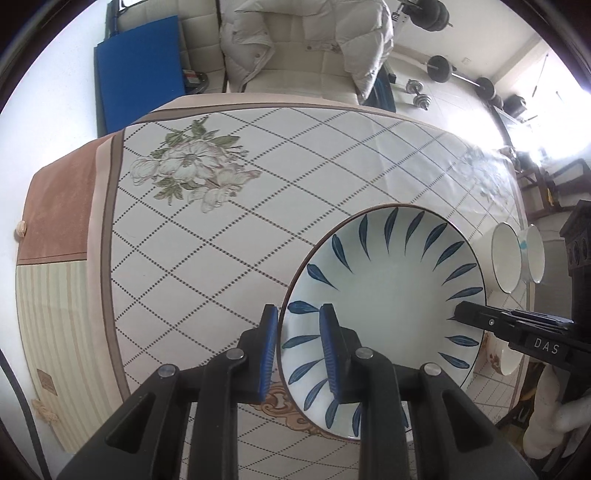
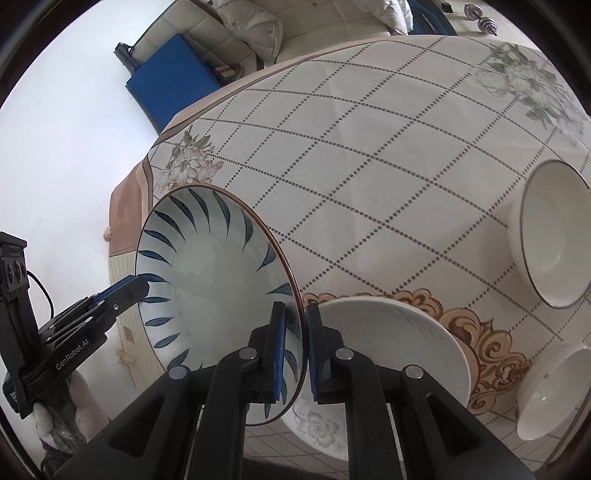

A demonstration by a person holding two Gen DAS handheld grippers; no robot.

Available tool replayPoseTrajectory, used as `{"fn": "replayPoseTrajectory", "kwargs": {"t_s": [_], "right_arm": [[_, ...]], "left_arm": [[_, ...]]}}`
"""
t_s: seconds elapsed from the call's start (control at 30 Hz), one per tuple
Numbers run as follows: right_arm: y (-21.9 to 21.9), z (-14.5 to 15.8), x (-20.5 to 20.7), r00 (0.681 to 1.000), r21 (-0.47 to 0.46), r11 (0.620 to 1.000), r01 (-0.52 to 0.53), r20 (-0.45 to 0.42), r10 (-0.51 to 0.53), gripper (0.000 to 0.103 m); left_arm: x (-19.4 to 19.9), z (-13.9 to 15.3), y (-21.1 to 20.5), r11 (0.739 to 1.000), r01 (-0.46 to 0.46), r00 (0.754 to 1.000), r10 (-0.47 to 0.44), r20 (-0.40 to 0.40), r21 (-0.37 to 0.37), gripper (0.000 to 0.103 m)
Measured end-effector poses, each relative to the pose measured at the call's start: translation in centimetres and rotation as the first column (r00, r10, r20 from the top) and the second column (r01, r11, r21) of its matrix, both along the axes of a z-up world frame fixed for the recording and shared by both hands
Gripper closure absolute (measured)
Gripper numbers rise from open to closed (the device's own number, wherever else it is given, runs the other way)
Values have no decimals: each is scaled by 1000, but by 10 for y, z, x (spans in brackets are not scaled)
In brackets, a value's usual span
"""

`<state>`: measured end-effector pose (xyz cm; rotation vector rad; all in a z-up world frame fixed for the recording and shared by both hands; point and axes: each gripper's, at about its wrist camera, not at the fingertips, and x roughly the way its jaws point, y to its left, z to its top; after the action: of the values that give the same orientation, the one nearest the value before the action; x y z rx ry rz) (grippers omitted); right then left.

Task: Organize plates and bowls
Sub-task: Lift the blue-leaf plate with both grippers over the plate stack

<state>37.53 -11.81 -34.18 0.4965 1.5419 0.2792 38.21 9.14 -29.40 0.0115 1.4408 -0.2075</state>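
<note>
1. The left gripper [image 1: 299, 347] has its two blue-padded fingers nearly closed, pinching the rim of a large leaf-pattern plate [image 1: 384, 295]; one pad sits outside the rim, the other on the plate's inner face.
2. The right gripper [image 2: 295, 347] is closed tight on the opposite rim of the same plate, with one pad on the inner face and one behind the rim.
3. In the left wrist view, the right gripper's black fingers reach in from the right edge and meet the plate's far rim. In the right wrist view, the left gripper comes in from the lower left and clamps the rim there.
4. The leaf-pattern plate is white with dark blue leaf strokes radiating round its inner wall and a thin brown edge. It is held between both grippers above the desk [image 2: 369, 166], tilted in the right wrist view.
5. Just behind the right gripper, a plain white plate [image 2: 388, 339] lies on the desk, partly hidden by the held plate.
6. Further right stand a white bowl with a dark rim line [image 2: 550, 243] and, nearer the bottom edge, a smaller white bowl [image 2: 554, 391].
7. The desk is covered by a cream tablecloth [image 1: 221, 240] with a dotted diamond grid, printed flowers and a brown border.
8. Beyond the desk are a pale sofa [image 1: 295, 48] with a quilted white jacket [image 1: 306, 33] on it, a blue mat [image 1: 138, 70], and dumbbells [image 1: 419, 92] on the floor.
</note>
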Motion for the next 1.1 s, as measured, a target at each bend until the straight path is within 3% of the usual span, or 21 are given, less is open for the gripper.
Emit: {"fn": "replayPoseTrajectory", "kwargs": {"t_s": [0.2, 0.37, 0.5, 0.57, 0.63, 0.7, 0.73, 0.87, 1.1], "right_arm": [[-57, -3, -54, 997, -22, 997, 72, -11, -72, 91], [-82, -26, -88, 993, -36, 994, 107, -47, -109, 91], [-92, -43, -104, 989, -39, 991, 125, -68, -128, 91], [-95, -50, -110, 989, -40, 991, 126, -73, -128, 91], [-94, -55, -114, 987, 11, 991, 133, -88, -132, 95], [-85, -57, -115, 992, -55, 994, 95, -73, -99, 96], [-83, -61, -116, 991, -73, 993, 93, -87, -99, 95], [-77, -81, -119, 990, -101, 992, 76, -109, -87, 93], [-90, -86, -127, 988, -95, 992, 87, -116, -98, 94]], "left_arm": [[-31, -14, -54, 995, 98, 994, -98, -39, 5, 82], [-48, -36, -79, 990, 136, 988, -134, -80, 22, 82], [-57, -52, -92, 986, 162, 982, -157, -103, 46, 82], [-61, -57, -98, 984, 180, 975, -180, -131, -16, 87], [-67, -55, -113, 977, 210, 969, -211, -130, -21, 88], [-73, -55, -127, 973, 229, 966, -226, -125, 11, 88], [-75, -57, -130, 974, 227, 966, -227, -127, -9, 88], [-74, -68, -128, 982, 190, 967, -190, -170, -14, 88], [-75, -72, -95, 981, 175, 978, -164, -131, 78, 87]]}}
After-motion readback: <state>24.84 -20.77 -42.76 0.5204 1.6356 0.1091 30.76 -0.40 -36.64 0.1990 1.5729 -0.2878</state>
